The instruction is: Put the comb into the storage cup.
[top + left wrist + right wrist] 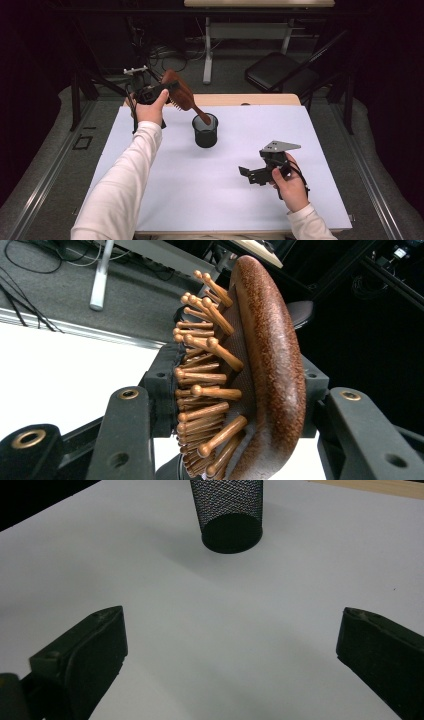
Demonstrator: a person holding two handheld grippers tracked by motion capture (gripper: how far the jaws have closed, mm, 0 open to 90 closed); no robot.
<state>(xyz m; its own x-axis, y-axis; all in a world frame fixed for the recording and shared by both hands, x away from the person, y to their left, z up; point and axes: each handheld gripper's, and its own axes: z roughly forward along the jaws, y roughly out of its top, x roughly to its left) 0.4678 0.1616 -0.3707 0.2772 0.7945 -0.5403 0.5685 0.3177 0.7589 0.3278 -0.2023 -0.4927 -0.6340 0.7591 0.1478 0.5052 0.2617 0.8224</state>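
A brown wooden hairbrush [181,92] is held tilted above the table, its handle end dipping into a black mesh cup [205,131]. My left gripper [159,92] is shut on the brush head. In the left gripper view the brush [270,365] stands between the jaws with its wooden bristles pointing left. My right gripper [248,174] hovers low over the table's right half, jaws wide apart with nothing between them. In the right gripper view my right gripper [232,645] faces the mesh cup [227,510], which stands farther off on the white surface.
A white sheet [220,195] covers the wooden table. Behind the table stand a folding chair [282,70], a desk leg [207,50] and cables on the grey floor. Dark stands flank the table's left and right sides.
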